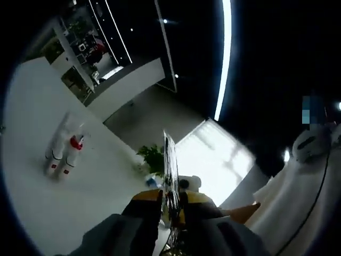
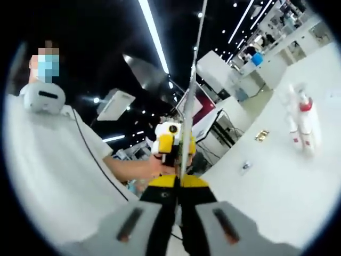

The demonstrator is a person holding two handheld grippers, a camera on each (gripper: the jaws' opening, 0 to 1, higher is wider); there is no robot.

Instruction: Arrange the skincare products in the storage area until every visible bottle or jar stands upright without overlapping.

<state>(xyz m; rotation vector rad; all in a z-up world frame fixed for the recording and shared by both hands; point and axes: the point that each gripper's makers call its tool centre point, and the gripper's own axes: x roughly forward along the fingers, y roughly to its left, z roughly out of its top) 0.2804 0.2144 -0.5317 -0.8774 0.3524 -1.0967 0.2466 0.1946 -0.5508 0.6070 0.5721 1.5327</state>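
Note:
Two white bottles with red caps (image 1: 65,154) stand close together on the white table (image 1: 32,106), far to the left of my left gripper (image 1: 171,205). The same bottles (image 2: 301,125) appear at the right edge of the right gripper view. A thin clear sheet (image 1: 169,165), seen edge-on, rises from between the left gripper's jaws, which are shut on it. My right gripper (image 2: 180,181) is shut on the same clear sheet (image 2: 191,90), whose edge runs up to the top of the view. The left gripper (image 2: 168,141), yellow and white, sits just beyond the right one on that sheet.
A person in a white shirt (image 2: 48,160) stands close at the left of the right gripper view, and the shirt (image 1: 309,192) shows at the right of the left one. A small green plant (image 1: 153,157) sits near the table edge. Two small objects (image 2: 261,136) lie on the white table (image 2: 277,181).

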